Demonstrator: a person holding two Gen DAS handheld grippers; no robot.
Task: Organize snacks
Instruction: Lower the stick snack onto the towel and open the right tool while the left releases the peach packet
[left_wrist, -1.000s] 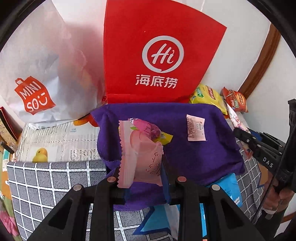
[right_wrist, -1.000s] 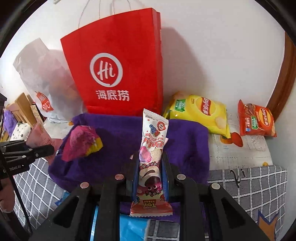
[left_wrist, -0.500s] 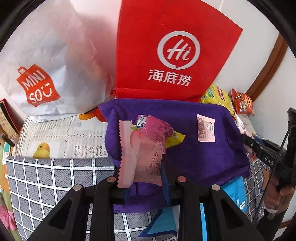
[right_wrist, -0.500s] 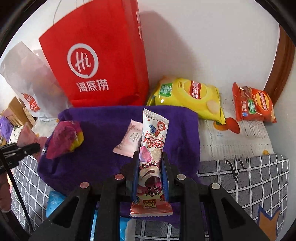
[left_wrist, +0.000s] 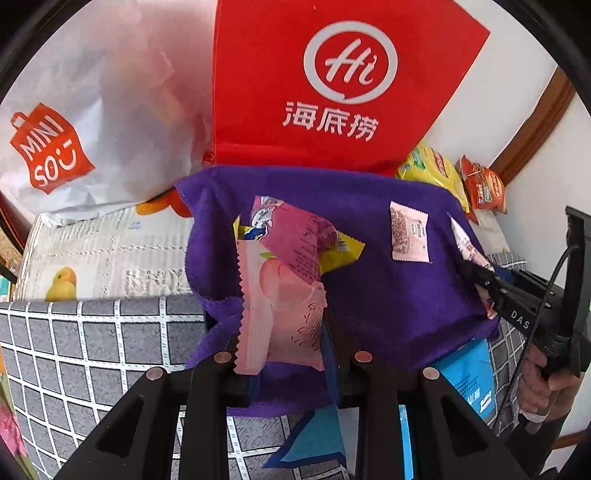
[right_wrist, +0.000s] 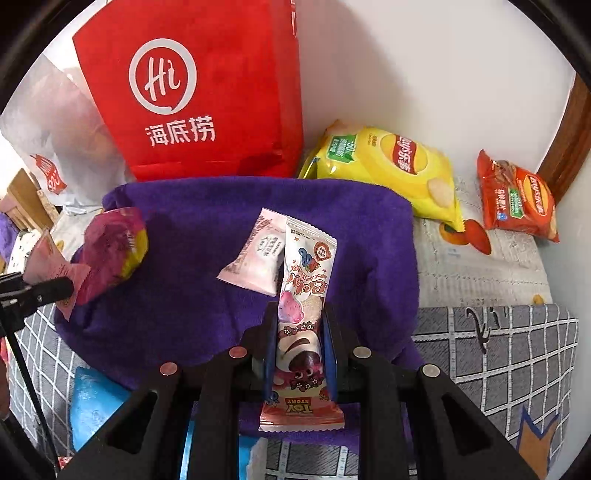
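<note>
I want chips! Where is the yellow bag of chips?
In the right wrist view the yellow chip bag lies at the back by the wall, right of the red paper bag, behind the purple cloth and left of the orange chip bag.

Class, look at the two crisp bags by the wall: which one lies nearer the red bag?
The yellow crisp bag: it lies right beside the red bag, while the orange crisp bag lies farther off, towards the wooden trim.

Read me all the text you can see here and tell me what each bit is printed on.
"Hi 海底捞": red paper bag.
"MINISO": white plastic bag.
"TOY STORY": snack bar wrapper held in right gripper.
"DAS": right gripper's body, left wrist view.
Chip bags and small packets: unreadable.
</note>
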